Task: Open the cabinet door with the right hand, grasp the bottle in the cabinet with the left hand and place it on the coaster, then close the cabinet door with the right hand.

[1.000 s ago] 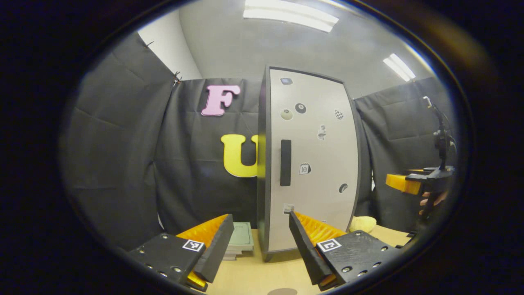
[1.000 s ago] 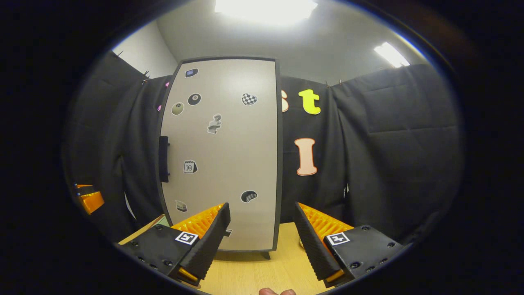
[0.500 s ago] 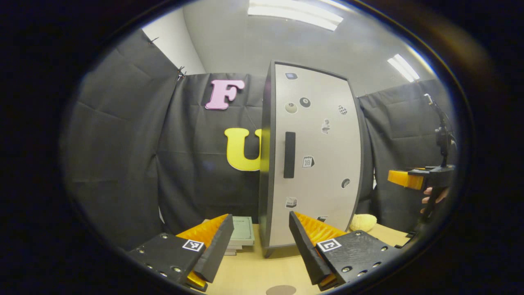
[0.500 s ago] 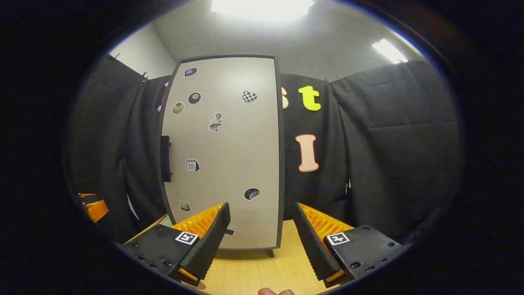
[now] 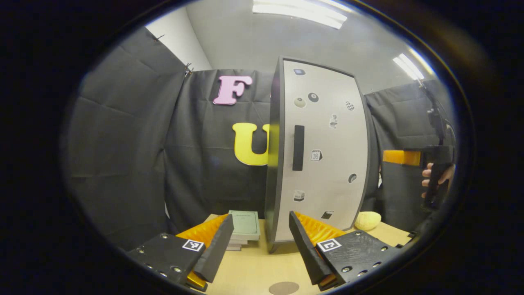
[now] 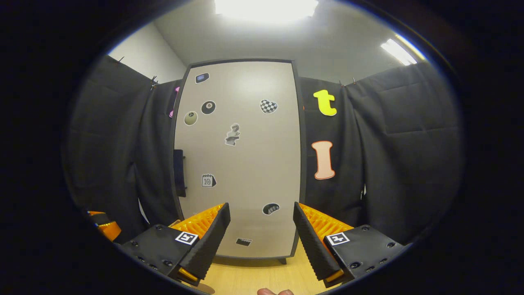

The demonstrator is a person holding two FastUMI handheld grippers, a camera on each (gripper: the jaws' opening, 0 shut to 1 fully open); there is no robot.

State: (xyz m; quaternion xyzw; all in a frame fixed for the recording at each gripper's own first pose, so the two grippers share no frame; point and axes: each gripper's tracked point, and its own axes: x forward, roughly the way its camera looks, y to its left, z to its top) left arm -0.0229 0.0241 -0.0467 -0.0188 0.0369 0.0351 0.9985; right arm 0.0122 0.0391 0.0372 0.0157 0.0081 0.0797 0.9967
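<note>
Door of the tall grey sticker-dotted cabinet [image 6: 239, 159] shut; bottle presumably behind it, hidden. Black upright bar handle [image 5: 298, 148] on the door's left edge, long axis vertical, up and to the left of the right tongs [image 6: 260, 239], which face the door square-on, released with fingers spread wide, held level. Left tongs [image 5: 258, 246] likewise released and empty, low over the pale wooden tabletop [image 5: 254, 270], just behind the round brown coaster [image 5: 283, 287]. Stack of green notebooks [image 5: 244, 223] beside the cabinet. Handle judged closer to the left tongs, though assigned to the right.
</note>
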